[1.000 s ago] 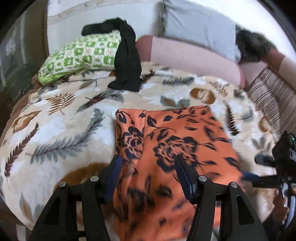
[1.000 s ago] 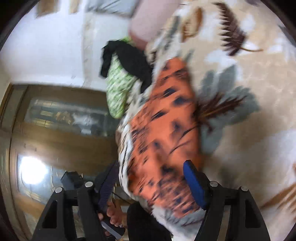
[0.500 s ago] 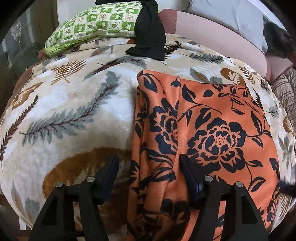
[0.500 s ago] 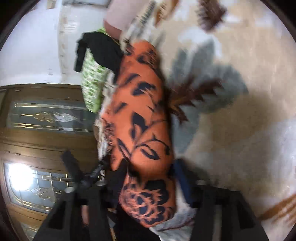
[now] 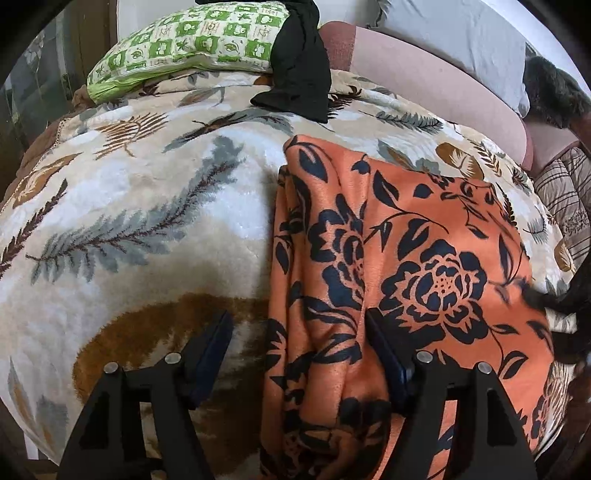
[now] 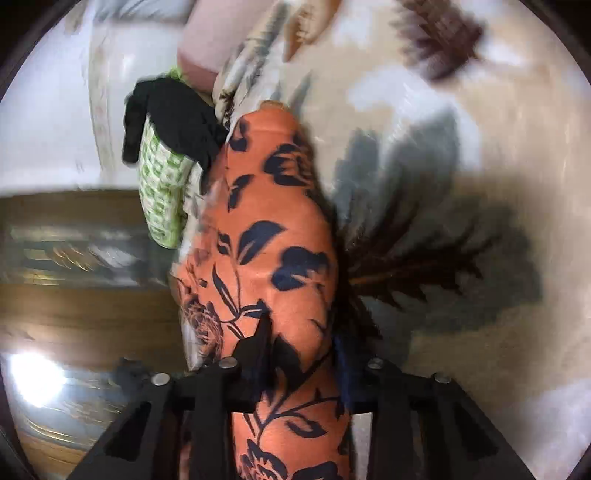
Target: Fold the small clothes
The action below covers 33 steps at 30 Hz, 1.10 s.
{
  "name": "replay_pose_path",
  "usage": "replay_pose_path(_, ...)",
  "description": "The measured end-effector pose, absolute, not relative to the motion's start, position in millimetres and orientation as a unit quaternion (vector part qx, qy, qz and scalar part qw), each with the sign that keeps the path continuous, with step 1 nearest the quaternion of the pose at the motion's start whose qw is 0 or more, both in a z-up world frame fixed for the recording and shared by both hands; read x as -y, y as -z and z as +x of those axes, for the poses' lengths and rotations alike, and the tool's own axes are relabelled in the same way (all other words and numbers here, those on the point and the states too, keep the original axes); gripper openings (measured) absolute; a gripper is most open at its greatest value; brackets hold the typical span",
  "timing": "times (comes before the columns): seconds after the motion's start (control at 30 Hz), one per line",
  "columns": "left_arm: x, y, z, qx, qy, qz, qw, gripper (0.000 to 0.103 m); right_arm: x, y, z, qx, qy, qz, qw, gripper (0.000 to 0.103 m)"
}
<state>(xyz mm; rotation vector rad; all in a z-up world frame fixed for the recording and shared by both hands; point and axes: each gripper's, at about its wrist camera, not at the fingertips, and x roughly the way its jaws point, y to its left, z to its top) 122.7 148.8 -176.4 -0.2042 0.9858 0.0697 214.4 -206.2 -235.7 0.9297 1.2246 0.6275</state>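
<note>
An orange cloth with dark blue flowers (image 5: 406, 258) lies on a feather-patterned blanket (image 5: 147, 206) on a bed. My left gripper (image 5: 299, 347) is open, its jaws astride the cloth's bunched left edge near the bed's front. In the right wrist view the same orange cloth (image 6: 273, 251) runs between the jaws of my right gripper (image 6: 299, 347), which is shut on its near edge.
A green checked pillow (image 5: 192, 40) with a black garment (image 5: 299, 66) draped over it lies at the far side. A pink bolster (image 5: 424, 85) and grey pillow (image 5: 461, 33) are behind. A wooden door with glass (image 6: 55, 332) stands beyond the bed edge.
My left gripper has moved forward and down over the cloth's left edge. My right gripper has closed in on the cloth's edge and shut on it.
</note>
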Motion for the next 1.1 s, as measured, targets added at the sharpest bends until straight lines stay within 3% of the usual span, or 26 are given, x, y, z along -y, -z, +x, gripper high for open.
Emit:
replay_pose_path(0.03,-150,177,123,-0.472,-0.031,-0.102,0.875,0.075,205,225,216,-0.538,-0.284,0.402,0.684,0.064)
replay_pose_path(0.1,-150,178,124,-0.472,-0.032,-0.106,0.874,0.075,205,205,226,-0.51,-0.288,0.391,0.71,0.079)
replay_pose_path(0.2,-150,178,123,-0.47,-0.033,-0.106,0.875,0.075,203,216,258,-0.516,-0.268,0.403,0.707,0.079)
replay_pose_path(0.23,-151,178,124,-0.471,-0.031,-0.109,0.875,0.075,195,229,271,-0.546,-0.275,0.399,0.683,0.063)
replay_pose_path(0.27,-153,178,124,-0.472,-0.028,-0.112,0.874,0.075,189,239,278,-0.569,-0.273,0.394,0.668,0.039)
replay_pose_path(0.33,-155,178,122,-0.47,-0.023,-0.117,0.875,0.075,184,215,272,-0.54,-0.282,0.366,0.703,0.033)
replay_pose_path(0.4,-153,180,125,-0.47,-0.024,-0.116,0.875,0.077,185,203,265,-0.515,-0.271,0.355,0.731,0.033)
replay_pose_path(0.47,-151,177,125,-0.472,-0.027,-0.11,0.874,0.077,188,232,268,-0.55,-0.241,0.368,0.71,0.037)
replay_pose_path(0.5,-152,177,124,-0.471,-0.026,-0.111,0.875,0.077,191,234,266,-0.546,-0.248,0.386,0.701,0.047)
replay_pose_path(0.53,-154,177,123,-0.471,-0.023,-0.116,0.874,0.077,191,229,260,-0.542,-0.253,0.395,0.698,0.067)
replay_pose_path(0.6,-156,179,124,-0.472,-0.021,-0.122,0.873,0.077,192,210,245,-0.523,-0.272,0.386,0.709,0.079)
replay_pose_path(0.7,-153,179,124,-0.471,-0.025,-0.117,0.874,0.077,209,216,217,-0.524,-0.266,0.41,0.698,0.079)
replay_pose_path(0.73,-153,180,125,-0.472,-0.024,-0.118,0.873,0.077,200,223,209,-0.545,-0.277,0.401,0.682,0.065)
replay_pose_path(0.77,-154,180,125,-0.474,-0.021,-0.122,0.872,0.077,199,228,200,-0.561,-0.284,0.375,0.681,0.039)
replay_pose_path(0.8,-157,178,124,-0.476,-0.018,-0.128,0.87,0.077,196,225,196,-0.559,-0.277,0.351,0.698,0.034)
replay_pose_path(0.9,-174,158,106,-0.452,-0.009,-0.175,0.874,0.075,195,202,190,-0.544,-0.261,0.324,0.729,0.034)
replay_pose_path(1.0,-195,142,71,-0.426,0.019,-0.23,0.875,0.075,183,193,186,-0.546,-0.216,0.243,0.772,0.056)
replay_pose_path(1.1,-205,155,41,-0.442,0.06,-0.296,0.845,0.075,183,174,169,-0.507,-0.224,0.236,0.798,0.056)
